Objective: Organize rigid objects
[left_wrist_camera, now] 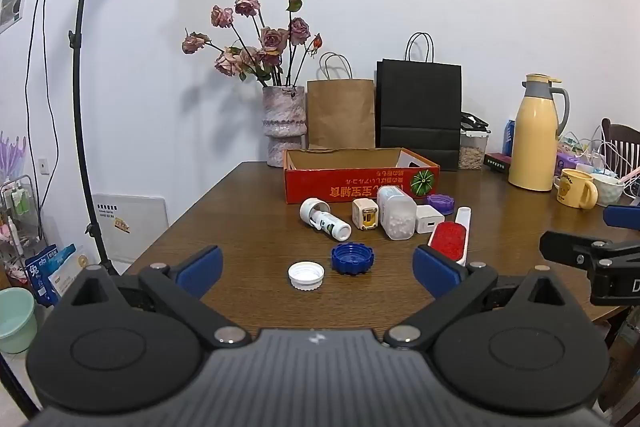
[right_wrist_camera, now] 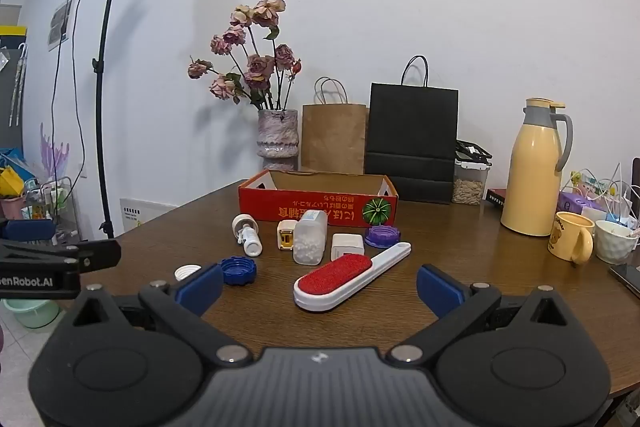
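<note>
On the wooden counter [left_wrist_camera: 248, 235], in front of the open red cardboard box [left_wrist_camera: 360, 183], the loose items lie in a tight cluster. Both the left gripper [left_wrist_camera: 318, 273] and the right gripper [right_wrist_camera: 319, 287] hover short of them with fingers spread wide and holding nothing.

Furthest left, the white pill bottle [left_wrist_camera: 325, 221] lies on its side with its flip cap hanging open; a nudge could roll it toward the counter edge. Nearest the left gripper, the white cap [left_wrist_camera: 306, 275] and blue cap [left_wrist_camera: 352, 258] are shallow, so the fingers may scrape the wood or flick one away instead of gripping it.

In the middle, the yellow charger [left_wrist_camera: 365, 214], the clear container of white beads [left_wrist_camera: 396, 213] and the white charger [left_wrist_camera: 428, 219] sit touching or nearly so; reaching for one would likely shove its neighbours.

To the right, the red lint brush [right_wrist_camera: 348, 279] lies diagonally; gripped off-centre it could pivot and sweep into the purple cap [right_wrist_camera: 382, 235].
</note>
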### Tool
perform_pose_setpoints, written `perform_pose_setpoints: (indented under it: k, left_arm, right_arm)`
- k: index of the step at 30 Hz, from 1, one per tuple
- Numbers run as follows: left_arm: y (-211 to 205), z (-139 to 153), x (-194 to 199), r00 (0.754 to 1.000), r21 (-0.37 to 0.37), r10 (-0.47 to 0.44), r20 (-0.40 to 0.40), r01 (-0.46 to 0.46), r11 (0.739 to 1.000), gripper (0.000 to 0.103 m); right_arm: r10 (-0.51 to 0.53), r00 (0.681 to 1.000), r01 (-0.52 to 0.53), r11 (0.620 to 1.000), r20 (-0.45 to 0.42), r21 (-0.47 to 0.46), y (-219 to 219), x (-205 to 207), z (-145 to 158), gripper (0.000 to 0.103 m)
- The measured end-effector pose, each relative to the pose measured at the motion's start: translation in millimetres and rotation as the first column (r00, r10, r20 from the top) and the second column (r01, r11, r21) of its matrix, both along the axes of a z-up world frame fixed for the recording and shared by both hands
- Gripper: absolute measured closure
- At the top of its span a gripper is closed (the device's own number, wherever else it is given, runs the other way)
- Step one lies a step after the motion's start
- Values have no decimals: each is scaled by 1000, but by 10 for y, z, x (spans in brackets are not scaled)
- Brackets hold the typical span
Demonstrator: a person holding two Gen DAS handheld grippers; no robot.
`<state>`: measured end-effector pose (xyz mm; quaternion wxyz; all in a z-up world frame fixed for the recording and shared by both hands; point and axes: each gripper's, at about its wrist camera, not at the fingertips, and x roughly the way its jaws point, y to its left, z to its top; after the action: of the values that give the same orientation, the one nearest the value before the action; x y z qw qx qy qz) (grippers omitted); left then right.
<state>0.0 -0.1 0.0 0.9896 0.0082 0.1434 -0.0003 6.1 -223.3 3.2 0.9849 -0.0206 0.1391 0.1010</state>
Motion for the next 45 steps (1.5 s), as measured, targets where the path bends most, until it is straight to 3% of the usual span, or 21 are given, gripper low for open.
perform_pose_setpoints:
  k: [45]
  left_arm:
    - [-1, 17, -10, 1000, -8, -6, -1, 6, 1000, 0]
  right_arm:
    - [1, 1000, -1, 1000, -2, -4, 14, -12, -11, 0]
